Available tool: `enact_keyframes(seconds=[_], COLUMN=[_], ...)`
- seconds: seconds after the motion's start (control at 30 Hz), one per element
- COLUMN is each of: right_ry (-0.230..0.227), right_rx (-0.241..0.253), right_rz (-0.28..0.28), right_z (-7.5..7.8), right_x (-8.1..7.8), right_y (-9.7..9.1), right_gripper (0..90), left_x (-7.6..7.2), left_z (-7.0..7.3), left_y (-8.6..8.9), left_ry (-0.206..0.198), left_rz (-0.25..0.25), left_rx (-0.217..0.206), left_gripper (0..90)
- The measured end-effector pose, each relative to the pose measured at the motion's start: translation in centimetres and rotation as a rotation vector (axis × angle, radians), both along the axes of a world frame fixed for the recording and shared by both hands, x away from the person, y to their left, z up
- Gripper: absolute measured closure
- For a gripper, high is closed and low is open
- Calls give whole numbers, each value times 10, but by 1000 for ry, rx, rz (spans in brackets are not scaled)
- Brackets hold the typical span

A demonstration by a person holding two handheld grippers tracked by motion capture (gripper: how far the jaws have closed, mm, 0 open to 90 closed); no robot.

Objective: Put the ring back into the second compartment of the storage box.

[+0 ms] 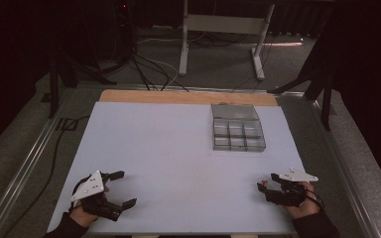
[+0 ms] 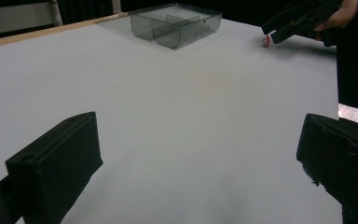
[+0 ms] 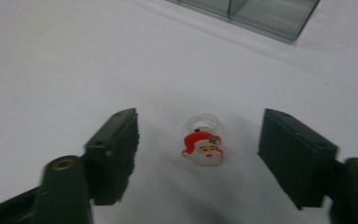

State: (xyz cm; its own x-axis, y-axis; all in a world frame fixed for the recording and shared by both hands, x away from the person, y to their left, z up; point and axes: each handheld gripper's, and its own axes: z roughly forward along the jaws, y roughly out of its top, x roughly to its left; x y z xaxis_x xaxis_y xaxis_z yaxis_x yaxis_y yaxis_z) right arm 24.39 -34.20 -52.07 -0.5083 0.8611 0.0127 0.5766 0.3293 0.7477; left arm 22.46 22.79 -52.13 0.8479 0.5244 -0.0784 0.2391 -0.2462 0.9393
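Dark curtains ringed the pale table (image 1: 178, 148), where a Santa ring (image 3: 203, 143) lay flat between the parted fingers (image 3: 114, 149) of the right gripper (image 1: 269, 184), untouched by either pad. Its clear band pointed away from the gripper, toward the compartment box (image 1: 238, 128) beyond. Well apart on the other side, the left gripper (image 1: 121, 189) stood wide open and empty.

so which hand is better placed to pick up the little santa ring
The right. The right gripper already has the santa ring lying between its open jaws, pads not yet touching it. The left gripper sits at the table's opposite near corner, jaws open on bare surface.
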Motion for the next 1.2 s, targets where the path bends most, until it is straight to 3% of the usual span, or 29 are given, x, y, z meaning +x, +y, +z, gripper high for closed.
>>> enact_keyframes(seconds=[0.33, 0.7, 1.2], right_ry=[23, 24, 41], right_rx=[-31, -98, -90], right_rz=[0, 25, 24], right_z=[-2, -7, -6], right_x=[2, 6, 8], right_y=[1, 4, 5], right_gripper=[520, 595, 689], left_x=[0, 0, 0], left_z=[0, 0, -1], left_y=[0, 0, 0], left_ry=[1, 2, 6], left_rz=[-1, -1, 1], left_rx=[-1, -3, 0], left_gripper=[1, 1, 1])
